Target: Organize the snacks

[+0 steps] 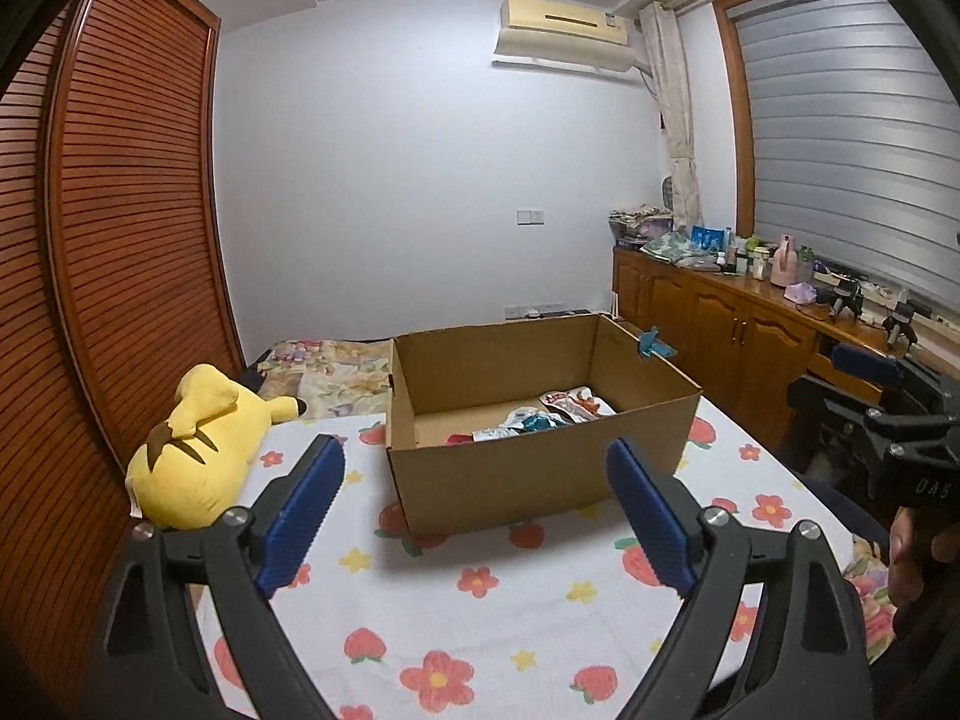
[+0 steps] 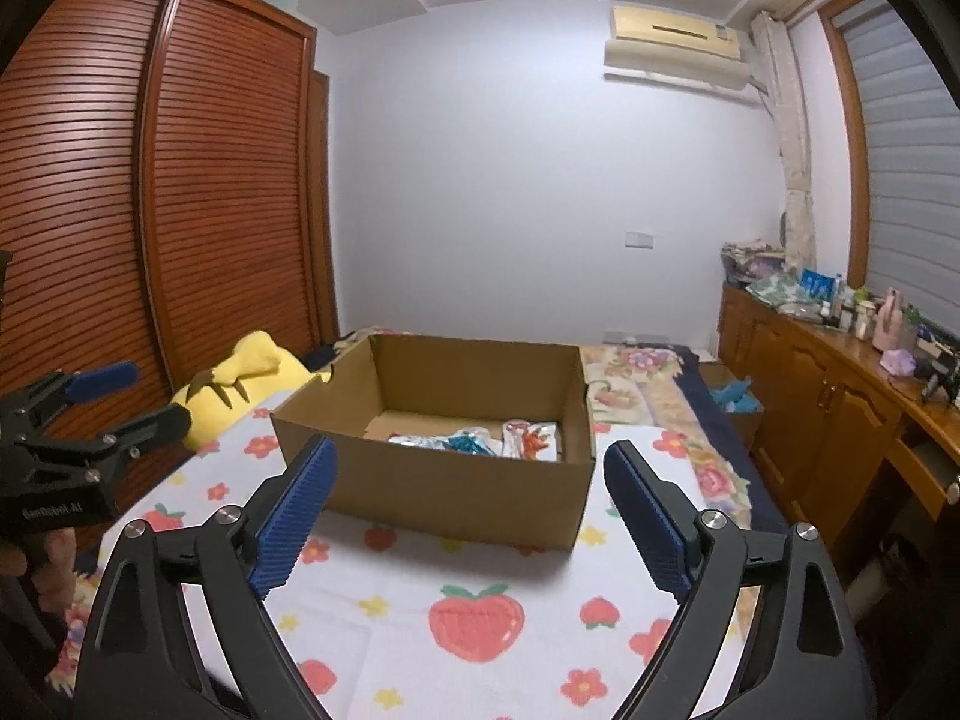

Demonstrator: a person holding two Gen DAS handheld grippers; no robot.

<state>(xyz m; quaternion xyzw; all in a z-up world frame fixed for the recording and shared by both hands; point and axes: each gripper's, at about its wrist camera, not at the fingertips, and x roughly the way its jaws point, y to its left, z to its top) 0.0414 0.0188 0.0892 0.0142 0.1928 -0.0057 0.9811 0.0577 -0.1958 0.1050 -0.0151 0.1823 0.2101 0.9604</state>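
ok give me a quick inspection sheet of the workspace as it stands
surface: bed covered by a white sheet printed with strawberries and flowers
job's things: open cardboard box on the sheet; snack packets lie inside on its floor
clutter: yellow plush toy beside the box, next to the wardrobe
grippers: left gripper open, nothing between its blue pads; right gripper open, also empty; both short of the box
cables: nothing seen near the box; some among the gear on the sideboard
surroundings: slatted wooden wardrobe, wall air conditioner, window blind, sideboard crowded with bottles and small items
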